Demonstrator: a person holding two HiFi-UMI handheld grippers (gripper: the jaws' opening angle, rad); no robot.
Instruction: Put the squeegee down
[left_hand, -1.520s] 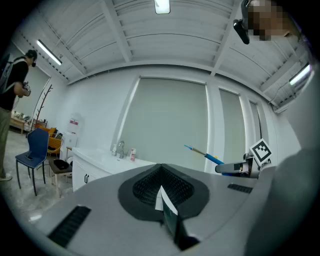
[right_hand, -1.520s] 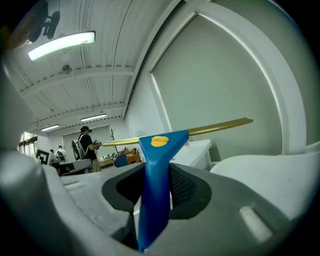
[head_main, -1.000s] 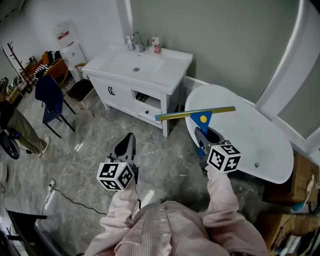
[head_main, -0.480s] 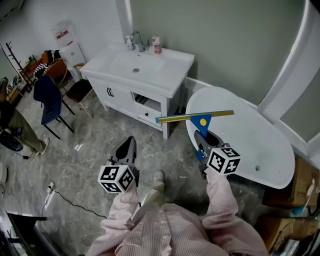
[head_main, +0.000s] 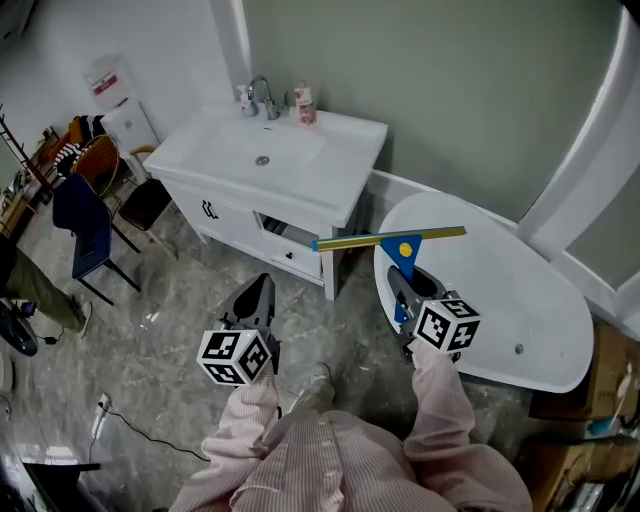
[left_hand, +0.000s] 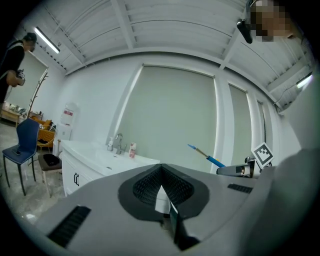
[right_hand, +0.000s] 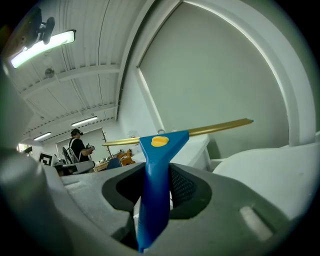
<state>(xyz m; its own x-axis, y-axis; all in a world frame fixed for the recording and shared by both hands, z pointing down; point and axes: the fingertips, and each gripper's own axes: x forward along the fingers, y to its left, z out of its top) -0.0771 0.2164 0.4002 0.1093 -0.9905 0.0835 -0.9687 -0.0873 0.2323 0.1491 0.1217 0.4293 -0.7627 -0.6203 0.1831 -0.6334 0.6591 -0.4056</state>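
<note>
Right gripper view: right tool (right_hand: 156, 187) clamped on the squeegee (right_hand: 162, 142) by its blue handle, held aloft at frame centre; left tool (left_hand: 161, 187) closed, empty. Judged next: lower it to rest, then open.

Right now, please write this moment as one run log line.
right gripper: shut on squeegee handle | squeegee: blade level, in air near bathtub, not yet down | left gripper: shut, empty

We log a bathroom: white basin cabinet with chrome tap (head_main: 290, 165) ahead of left gripper (head_main: 258, 290), white oval bathtub (head_main: 510, 270) just beyond right gripper (head_main: 405, 285).
</note>
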